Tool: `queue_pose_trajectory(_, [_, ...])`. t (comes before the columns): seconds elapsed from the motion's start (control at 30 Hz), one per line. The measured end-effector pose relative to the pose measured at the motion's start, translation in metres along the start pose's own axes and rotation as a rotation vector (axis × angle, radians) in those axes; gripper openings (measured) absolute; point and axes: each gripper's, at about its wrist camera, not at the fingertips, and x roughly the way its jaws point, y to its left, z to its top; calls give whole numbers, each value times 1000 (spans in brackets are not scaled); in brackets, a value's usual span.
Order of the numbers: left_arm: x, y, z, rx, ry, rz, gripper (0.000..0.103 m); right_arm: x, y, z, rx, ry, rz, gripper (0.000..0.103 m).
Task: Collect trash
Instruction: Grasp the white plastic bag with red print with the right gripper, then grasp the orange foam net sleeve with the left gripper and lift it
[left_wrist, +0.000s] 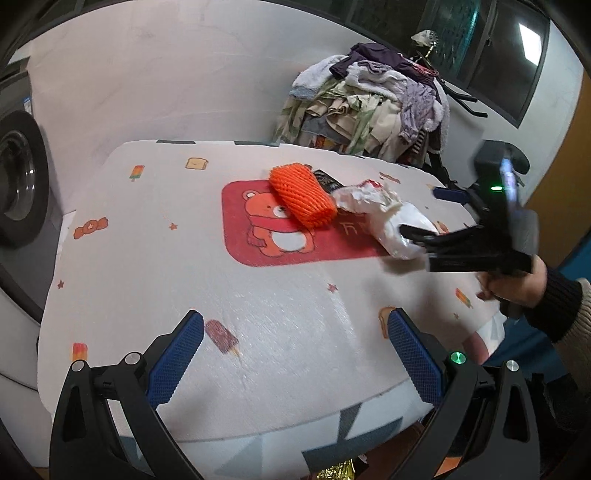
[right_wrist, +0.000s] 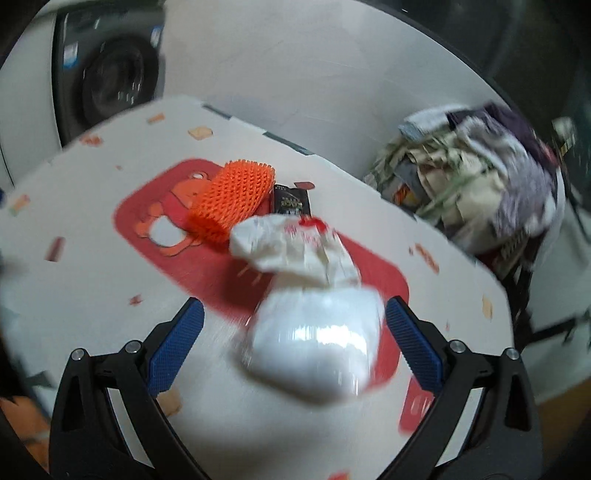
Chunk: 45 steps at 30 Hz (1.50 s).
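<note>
A crumpled white plastic bag (left_wrist: 399, 225) lies on the table's red bear print, touching an orange foam net sleeve (left_wrist: 301, 195). A small black packet (left_wrist: 327, 180) lies behind the sleeve. My right gripper (left_wrist: 421, 236) reaches in from the right, its black fingers around the bag's near end. In the right wrist view the gripper (right_wrist: 295, 325) is open, the bag (right_wrist: 314, 332) sits between its blue pads, and the sleeve (right_wrist: 232, 195) and packet (right_wrist: 291, 201) lie beyond. My left gripper (left_wrist: 295, 336) is open and empty above the table's near edge.
The table (left_wrist: 147, 258) carries a white cloth with small cartoon prints. A pile of clothes (left_wrist: 369, 107) on a rack stands behind its far right corner. A washing machine (left_wrist: 18, 177) stands at the left. A white wall runs behind.
</note>
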Motion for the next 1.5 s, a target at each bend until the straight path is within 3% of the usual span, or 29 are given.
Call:
queue_pose_trajectory(0.17, [10,15,9,-39,4,-13,97,46,12,25,-106,62,-21,94])
queue_pose_trajectory(0.23, [15,18,13,-48,7,-25,97,52,13,26,-126,78,10,63])
queue_pose_trajectory(0.27, [17,19,14,-50,9,-29,97,53,11,27,-136,81,17,55])
queue_pose_trajectory(0.3, [20,19,16,-51,12,-34,97,52,9,27,-132,73,34,37])
queue_pose_trajectory(0.33, [24,20,19,-51,16,-39,97,49,5,27,-119,63,47,32])
queue_pose_trajectory(0.5, [52,16,40,-54,26,-64,97,7,-37,25,39,-73,110,29])
queue_pose_trajectory(0.7, [95,12,77,-77,47,-80,97,-39,-106,2,354,-196,155,28])
queue_pose_trajectory(0.77, [117,9,93,-82,60,-64,97,-47,-125,-14,452,-212,165,28])
queue_pose_trajectory(0.97, [173,7,126,-144,94,-35,97,-58,-152,-61,566,-214,120,28])
queue_pose_trajectory(1.2, [231,-5,147,-101,172,22,96,-71,-165,-108,636,-214,126,28])
queue_pose_trajectory(1.27, [241,-5,150,-107,190,22,87,-75,-165,-116,649,-214,129,28])
queue_pose_trajectory(1.33, [244,-10,150,-77,204,25,61,-76,-163,-123,657,-211,130,28])
queue_pose_trajectory(1.43, [239,-17,144,-28,215,35,42,-79,-163,-127,667,-213,141,28])
queue_pose_trajectory(1.5, [225,-20,140,2,210,25,38,-83,-161,-128,669,-218,147,28])
